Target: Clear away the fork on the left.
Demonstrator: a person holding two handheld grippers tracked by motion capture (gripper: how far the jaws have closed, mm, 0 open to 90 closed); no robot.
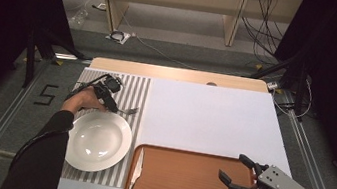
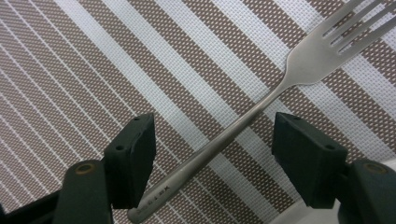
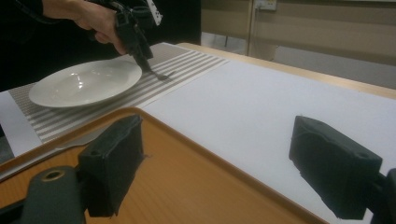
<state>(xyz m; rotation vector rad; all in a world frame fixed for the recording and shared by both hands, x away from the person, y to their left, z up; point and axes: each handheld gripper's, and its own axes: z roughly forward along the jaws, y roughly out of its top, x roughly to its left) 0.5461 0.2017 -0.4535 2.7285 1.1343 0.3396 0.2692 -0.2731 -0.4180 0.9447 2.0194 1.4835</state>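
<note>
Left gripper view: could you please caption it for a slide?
Hand-held gripper open astride a fork handle on a striped placemat.

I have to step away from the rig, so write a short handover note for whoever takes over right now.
Left gripper: down over the striped placemat, jaws apart on either side of the fork handle, pads not pressing on it.
Right gripper: jaws open with nothing between them, hovering over the wooden tray.
Things: the fork lies flat on the placemat just beyond the white plate, tines pointing away from the left gripper. The plate sits on the same placemat.
Done: left gripper lined up on the fork.
Left: close on the handle, lift the fork, and probably set it where it belongs.
</note>
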